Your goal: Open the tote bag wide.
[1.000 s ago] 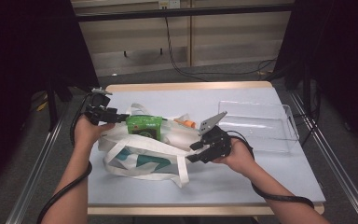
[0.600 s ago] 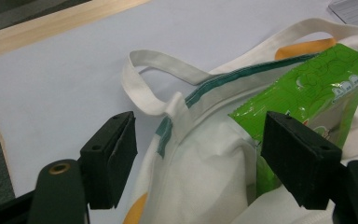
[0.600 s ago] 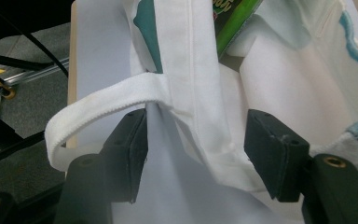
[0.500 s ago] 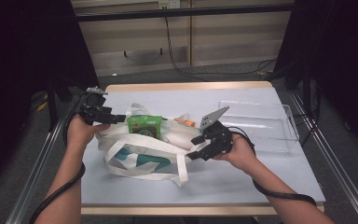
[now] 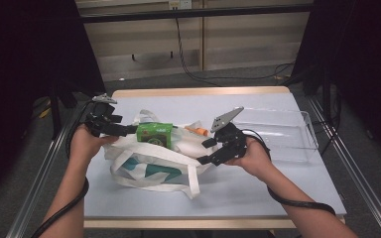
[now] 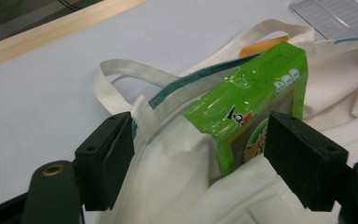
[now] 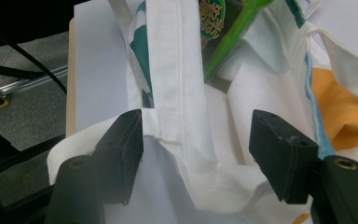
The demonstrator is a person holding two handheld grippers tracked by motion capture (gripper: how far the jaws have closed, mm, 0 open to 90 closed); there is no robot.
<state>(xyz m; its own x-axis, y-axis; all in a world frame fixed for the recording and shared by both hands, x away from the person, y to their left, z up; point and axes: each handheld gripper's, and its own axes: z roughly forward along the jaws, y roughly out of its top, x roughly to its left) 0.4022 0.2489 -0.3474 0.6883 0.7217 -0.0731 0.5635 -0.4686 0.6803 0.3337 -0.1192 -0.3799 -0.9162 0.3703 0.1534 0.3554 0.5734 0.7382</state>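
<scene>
Partly bag-hidden green packet (image 5: 155, 134)

Both the left gripper (image 5: 129, 130) and right gripper (image 5: 204, 151) have apparently just released the tote bag (image 5: 149, 166).

White cloth tote bag (image 5: 149, 166) with teal trim and print lies slumped on the table between the two grippers, mouth rim at the left gripper (image 5: 129, 130) and one strap and rim fold between the spread jaws of the right gripper (image 5: 206, 151), pads not pressing. Green glossy snack pouch (image 5: 155, 134) stands upright, half sunk in the bag mouth, just ahead of the left gripper's open jaws (nearer the right-hand jaw in the left gripper view). An orange item (image 5: 197, 130) lies just beyond the pouch, partly hidden.
</scene>
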